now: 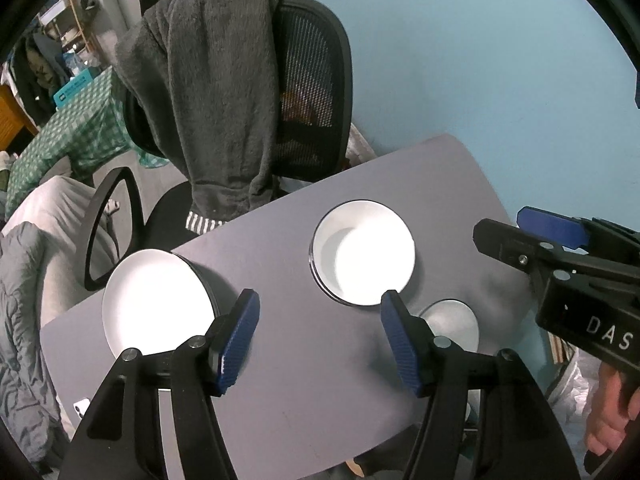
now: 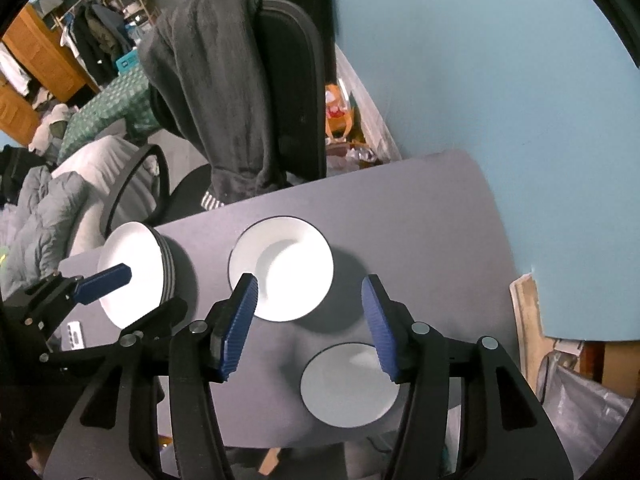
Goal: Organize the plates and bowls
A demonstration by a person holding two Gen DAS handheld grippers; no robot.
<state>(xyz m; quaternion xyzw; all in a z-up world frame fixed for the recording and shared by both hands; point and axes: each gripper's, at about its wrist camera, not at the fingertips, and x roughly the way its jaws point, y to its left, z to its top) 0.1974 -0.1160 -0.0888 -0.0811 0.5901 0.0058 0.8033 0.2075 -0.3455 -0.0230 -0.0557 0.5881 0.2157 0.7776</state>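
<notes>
A lived-in home room; wooden wardrobe (image 2: pixel 38 52), hanging coats (image 2: pixel 98 36), towel-draped chair (image 1: pixel 248 92).

Both grippers open, pointing steeply down

Our left gripper (image 1: pixel 318 338) and right gripper (image 2: pixel 310 326) hang side by side, blue fingers (image 1: pixel 236 340) spread, nothing between them.
</notes>
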